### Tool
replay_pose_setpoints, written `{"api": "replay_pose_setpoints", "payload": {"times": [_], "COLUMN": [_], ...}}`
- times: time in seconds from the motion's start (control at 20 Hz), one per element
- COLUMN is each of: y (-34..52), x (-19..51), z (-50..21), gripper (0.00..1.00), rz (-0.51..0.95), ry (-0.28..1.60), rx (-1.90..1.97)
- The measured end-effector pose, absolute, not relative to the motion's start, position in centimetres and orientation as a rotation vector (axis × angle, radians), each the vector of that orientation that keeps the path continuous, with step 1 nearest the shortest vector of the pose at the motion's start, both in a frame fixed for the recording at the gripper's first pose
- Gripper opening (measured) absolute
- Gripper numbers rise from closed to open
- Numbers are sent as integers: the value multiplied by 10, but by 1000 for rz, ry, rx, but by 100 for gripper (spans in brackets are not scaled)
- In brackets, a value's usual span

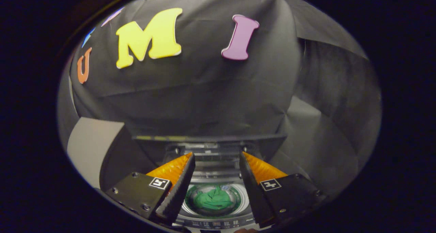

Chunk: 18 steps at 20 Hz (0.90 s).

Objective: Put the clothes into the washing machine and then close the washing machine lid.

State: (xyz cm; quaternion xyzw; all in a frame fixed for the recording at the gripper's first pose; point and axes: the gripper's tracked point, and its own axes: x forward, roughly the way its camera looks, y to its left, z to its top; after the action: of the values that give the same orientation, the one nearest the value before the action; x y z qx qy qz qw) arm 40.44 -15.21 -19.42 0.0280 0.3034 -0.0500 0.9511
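Gripper view. Nearest the camera, the gripper (216,178) shows its two fingers (177,188) rising from about 7 and 5 o'clock, spread well apart with nothing held between them. In the gap between the fingers, below and just beyond them, lies the open top of the washing machine (213,222), its control strip at 6 o'clock. Inside the round drum (238,200) sits the green clothes (213,198), crumpled in a loose heap on the drum floor, so the loading step appears complete. Past the fingertips, toward 12 o'clock from the drum, the washing machine lid (209,137) stands raised, seen as a dark horizontal edge; its exact angle is hard to judge through the lens distortion. A pale panel (90,148) stands at about 9 o'clock of the machine, and the black cloth wall (204,90) hangs behind.

Handling. The garment is soft, light and limp; it would bunch under any pinch and needs no further grasp. The lid is rigid and hinged, probably light, and is best taken at, or pushed down from, its free upper edge.

Pose. The gripper hovers above the drum mouth, pointing forward and somewhat downward, its fingers level with one another and short of the lid.
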Motion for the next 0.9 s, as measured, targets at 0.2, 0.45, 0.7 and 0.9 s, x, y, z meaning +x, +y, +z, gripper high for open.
{"api": "replay_pose_setpoints", "payload": {"times": [0.2,0.45,0.7,0.9], "y": [-156,-141,-129,-128], "x": [430,461,499,507], "z": [-166,-168,-189,-214], "gripper": [82,82,82,82], "rz": [-108,-60,-33,-17], "ry": [560,557,602,642], "rx": [33,-25,-57,1]}}
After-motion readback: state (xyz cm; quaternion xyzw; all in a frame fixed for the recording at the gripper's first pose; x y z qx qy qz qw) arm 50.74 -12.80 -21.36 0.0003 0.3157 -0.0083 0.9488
